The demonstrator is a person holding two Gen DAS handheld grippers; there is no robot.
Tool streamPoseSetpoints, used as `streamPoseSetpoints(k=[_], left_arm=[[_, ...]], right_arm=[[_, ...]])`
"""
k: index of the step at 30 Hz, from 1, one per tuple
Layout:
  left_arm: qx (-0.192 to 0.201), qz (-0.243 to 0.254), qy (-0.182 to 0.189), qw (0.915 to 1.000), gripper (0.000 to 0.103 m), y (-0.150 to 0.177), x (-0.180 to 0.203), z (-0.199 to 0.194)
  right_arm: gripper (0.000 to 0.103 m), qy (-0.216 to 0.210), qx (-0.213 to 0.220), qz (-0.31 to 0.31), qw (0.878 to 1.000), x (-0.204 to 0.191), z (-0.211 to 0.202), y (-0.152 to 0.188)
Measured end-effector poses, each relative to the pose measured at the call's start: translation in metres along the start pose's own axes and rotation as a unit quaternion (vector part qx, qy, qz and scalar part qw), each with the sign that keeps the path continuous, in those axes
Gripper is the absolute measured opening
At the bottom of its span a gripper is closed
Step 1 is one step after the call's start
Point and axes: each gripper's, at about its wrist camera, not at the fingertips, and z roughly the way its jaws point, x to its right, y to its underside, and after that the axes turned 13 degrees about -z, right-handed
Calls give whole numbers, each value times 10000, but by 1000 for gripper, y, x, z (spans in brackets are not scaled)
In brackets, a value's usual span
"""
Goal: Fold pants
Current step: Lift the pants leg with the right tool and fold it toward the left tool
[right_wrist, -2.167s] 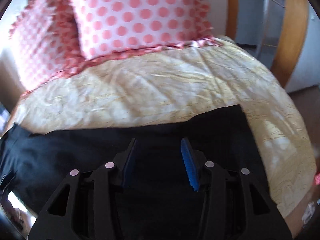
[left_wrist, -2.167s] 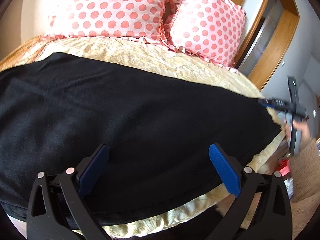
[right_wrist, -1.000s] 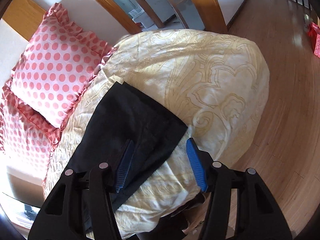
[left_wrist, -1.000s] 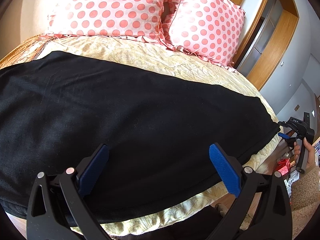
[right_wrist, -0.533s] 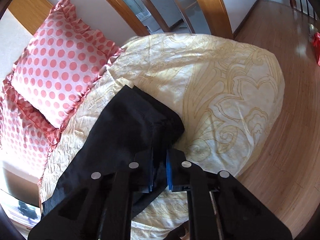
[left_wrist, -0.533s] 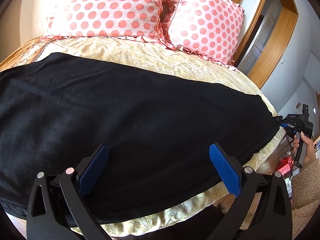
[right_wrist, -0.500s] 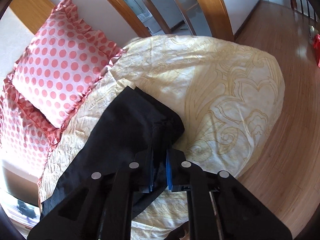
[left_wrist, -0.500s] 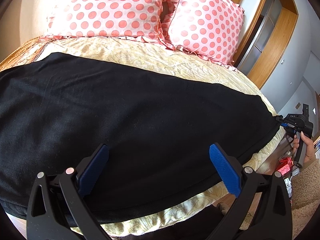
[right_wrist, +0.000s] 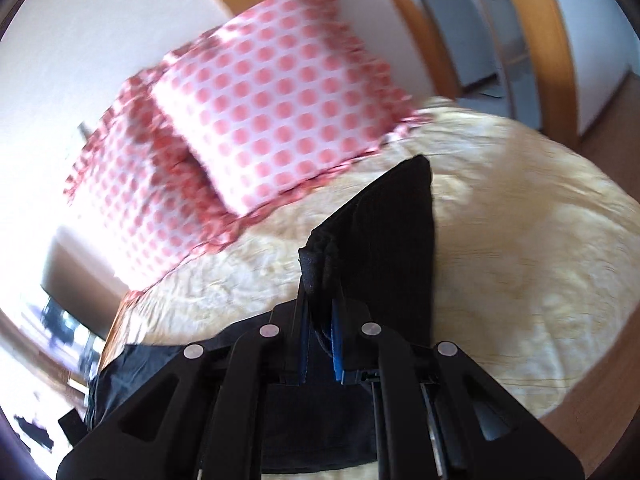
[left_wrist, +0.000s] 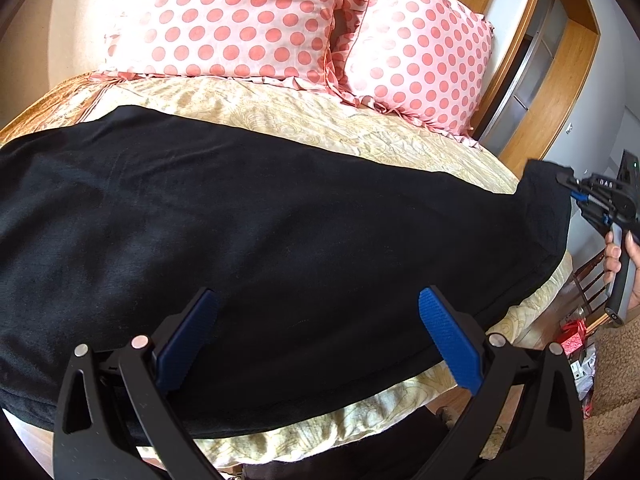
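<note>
Black pants (left_wrist: 256, 232) lie flat across the yellow bedspread (left_wrist: 304, 120), stretched left to right. My left gripper (left_wrist: 316, 336) is open and empty, hovering over the pants' near edge. My right gripper (right_wrist: 318, 344) is shut on the pants' end (right_wrist: 384, 248) and holds that end lifted off the bed. In the left wrist view the right gripper (left_wrist: 576, 196) shows at the far right, pinching the raised pant end (left_wrist: 548, 204).
Two pink polka-dot pillows (left_wrist: 240, 20) (left_wrist: 416, 64) lean at the head of the bed. A wooden door frame (left_wrist: 548, 80) stands at the right. Wooden floor (right_wrist: 624, 92) and red items (left_wrist: 574, 340) lie beyond the bed's right edge.
My right gripper closed on the pants' end and has lifted it up off the bedspread. My left gripper has stayed open and still.
</note>
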Motion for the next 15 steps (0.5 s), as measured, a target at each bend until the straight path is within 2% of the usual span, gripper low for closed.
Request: streamPoseSetpoints(k=[3, 7, 9, 15], left_arm=[[76, -13, -69, 9999, 101, -1, -4, -4], [191, -116, -173, 9996, 101, -3, -13, -12], [248, -204, -232, 9992, 101, -4, -19, -17], [496, -438, -520, 9965, 101, -6, -42, -36]], right_arm=[[10, -528, -209, -284, 9980, -39, 23, -1], [9, -1278, -611, -640, 9878, -97, 60, 4], [9, -1668, -844, -796, 9791, -130, 80, 9], [9, -2482, -1325, -1162, 9525, -216, 121, 30]])
